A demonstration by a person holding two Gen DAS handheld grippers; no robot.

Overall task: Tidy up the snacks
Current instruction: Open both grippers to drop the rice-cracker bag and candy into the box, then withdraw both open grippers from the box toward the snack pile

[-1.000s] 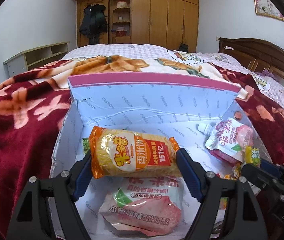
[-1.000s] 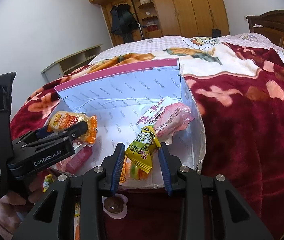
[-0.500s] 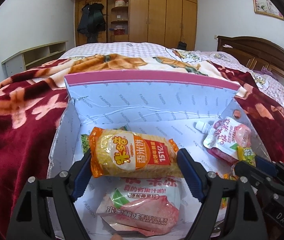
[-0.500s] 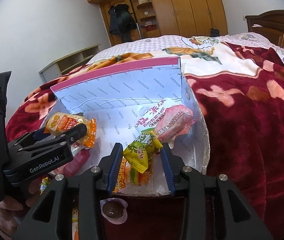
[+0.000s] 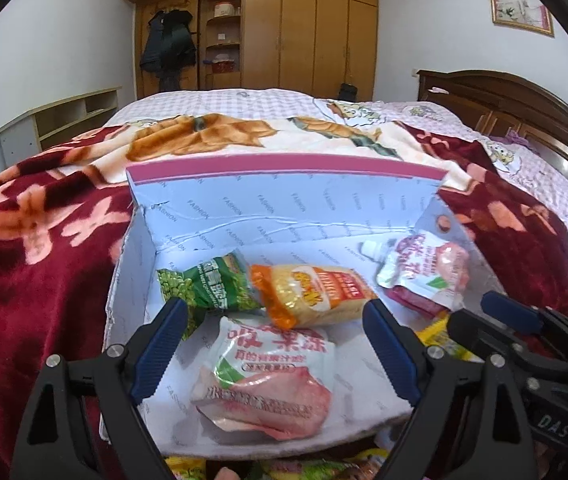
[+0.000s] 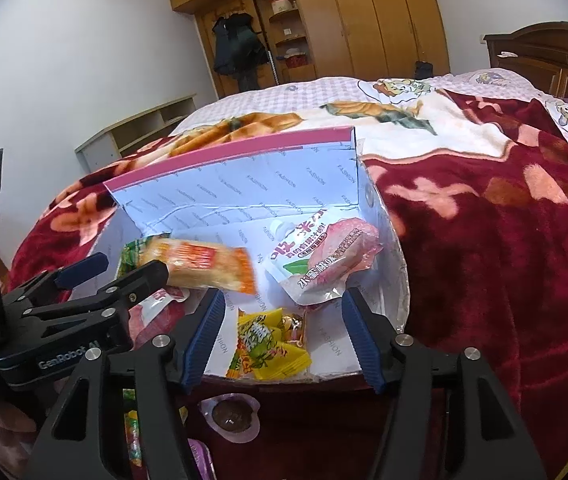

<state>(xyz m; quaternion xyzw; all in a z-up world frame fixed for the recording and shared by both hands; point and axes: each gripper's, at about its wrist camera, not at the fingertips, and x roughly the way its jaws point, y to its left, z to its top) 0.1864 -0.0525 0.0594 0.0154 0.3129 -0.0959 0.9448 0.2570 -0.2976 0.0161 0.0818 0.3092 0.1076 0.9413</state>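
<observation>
Snacks lay inside one shallow white box (image 5: 220,216) with a pink top edge, resting on a red floral blanket (image 5: 36,240) spread over a bed (image 5: 244,98).

In the left wrist view, the left gripper (image 5: 274,346) was spread wide open and held nothing. Four packets showed in the box there: one green pea packet (image 5: 208,286) at 11 o'clock from the gripper, one orange and yellow rice cracker packet (image 5: 316,294) touching it at 12 o'clock, one pink jelly pouch (image 5: 268,372) lying flat between the fingers, and a second pink jelly pouch (image 5: 428,268) with a white spout at 2 o'clock, against the box's right wall.

In the right wrist view, the right gripper (image 6: 282,342) was also wide open and empty. One yellow candy packet (image 6: 270,342) lay between its fingers at the box's near edge, with more small wrappers under it, too jumbled to count. One chocolate jelly cup (image 6: 232,416) sat on the blanket at 6 o'clock, just outside the box.
</observation>
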